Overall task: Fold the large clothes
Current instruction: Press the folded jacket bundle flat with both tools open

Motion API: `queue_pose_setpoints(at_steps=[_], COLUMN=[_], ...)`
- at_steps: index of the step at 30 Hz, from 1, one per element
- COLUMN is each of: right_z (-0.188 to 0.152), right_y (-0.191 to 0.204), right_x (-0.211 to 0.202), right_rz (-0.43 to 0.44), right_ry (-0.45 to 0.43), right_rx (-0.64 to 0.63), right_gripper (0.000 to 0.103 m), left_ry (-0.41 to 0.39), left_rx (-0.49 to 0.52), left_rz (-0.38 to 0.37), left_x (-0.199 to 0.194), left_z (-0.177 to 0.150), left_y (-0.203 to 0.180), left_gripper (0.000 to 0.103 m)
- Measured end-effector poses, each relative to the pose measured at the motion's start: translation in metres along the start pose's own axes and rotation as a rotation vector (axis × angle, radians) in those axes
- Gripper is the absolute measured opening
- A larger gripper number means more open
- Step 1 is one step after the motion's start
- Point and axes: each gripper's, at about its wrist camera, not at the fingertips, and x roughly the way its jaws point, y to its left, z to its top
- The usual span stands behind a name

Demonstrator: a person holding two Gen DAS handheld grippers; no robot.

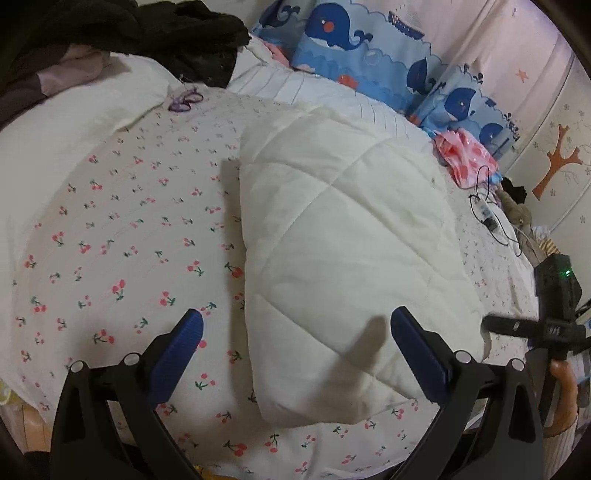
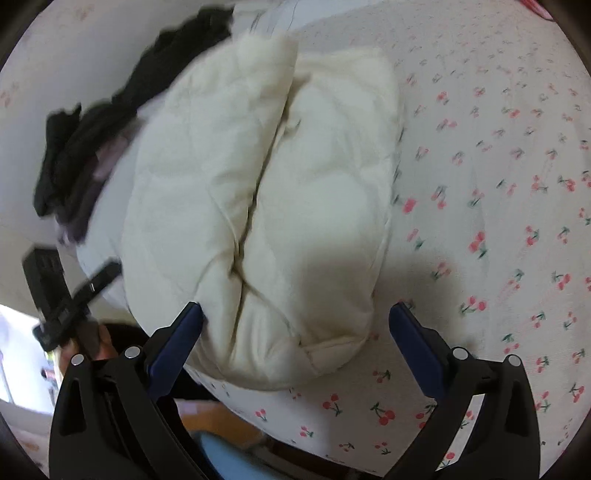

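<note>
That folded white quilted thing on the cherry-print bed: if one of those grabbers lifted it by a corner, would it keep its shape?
Probably not. The white quilted garment looks puffy and soft, so a lifted corner would likely let the layers sag open along the fold seen in the right wrist view. It seems light for its bulk. On the cherry-print sheet it would probably slide rather than roll.

I count one folded cream quilted garment (image 1: 347, 258), one cherry-print bedsheet (image 1: 122, 236), and one heap of black clothing (image 1: 166, 33). I see two grippers, left (image 1: 295, 350) and right (image 2: 295, 347), two blue pads apiece. Whale-print cushions (image 1: 369, 44) number perhaps two; distortion blurs their edges. One pink bag (image 1: 465, 158).
</note>
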Motion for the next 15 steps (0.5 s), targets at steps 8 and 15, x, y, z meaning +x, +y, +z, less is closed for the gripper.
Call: queue_pose_setpoints(at_steps=[8, 15], right_z=[-0.004, 0.016], right_y=[-0.005, -0.005], right_x=[0.033, -0.019], right_rz=[-0.059, -0.025], right_ry=[0.134, -0.139], right_rx=[0.006, 0.028], right_gripper=[0.097, 0.097], left_ry=[-0.013, -0.055], left_rx=[0.001, 0.047], left_rz=[-0.012, -0.061], left_x=[-0.006, -0.007], left_z=[0.005, 0.024], left_y=[-0.01, -0.019], left_gripper=[0.097, 0.097])
